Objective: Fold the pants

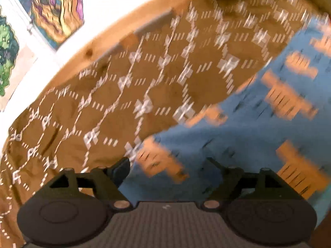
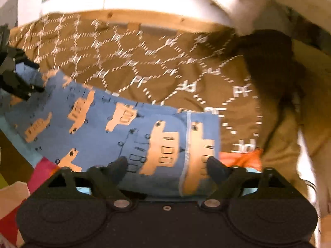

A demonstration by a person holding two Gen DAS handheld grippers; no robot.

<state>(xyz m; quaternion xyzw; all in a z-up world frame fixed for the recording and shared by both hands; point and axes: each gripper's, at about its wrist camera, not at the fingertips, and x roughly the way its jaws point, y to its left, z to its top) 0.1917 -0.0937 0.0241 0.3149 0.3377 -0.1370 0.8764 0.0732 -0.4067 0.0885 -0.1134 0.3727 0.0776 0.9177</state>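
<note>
The blue pants (image 2: pixel 115 128) with orange vehicle prints lie flat on a brown patterned blanket (image 2: pixel 157 66). In the left wrist view the pants (image 1: pixel 238 136) fill the right side, blurred. My left gripper (image 1: pixel 168 163) is open, its fingers just over the pants' edge; it also shows in the right wrist view (image 2: pixel 18 82) at the pants' far left end. My right gripper (image 2: pixel 166 164) is open, its jaws spread over the near end of the pants, beside a pale seam. Neither holds anything.
The blanket (image 1: pixel 103 107) covers a bed with a wooden frame (image 2: pixel 157 21) against a white wall with colourful posters (image 1: pixel 55 10). Orange cloth (image 2: pixel 240 158) and red and pink fabric (image 2: pixel 41 171) lie near the pants. A dark garment (image 2: pixel 271 62) sits at right.
</note>
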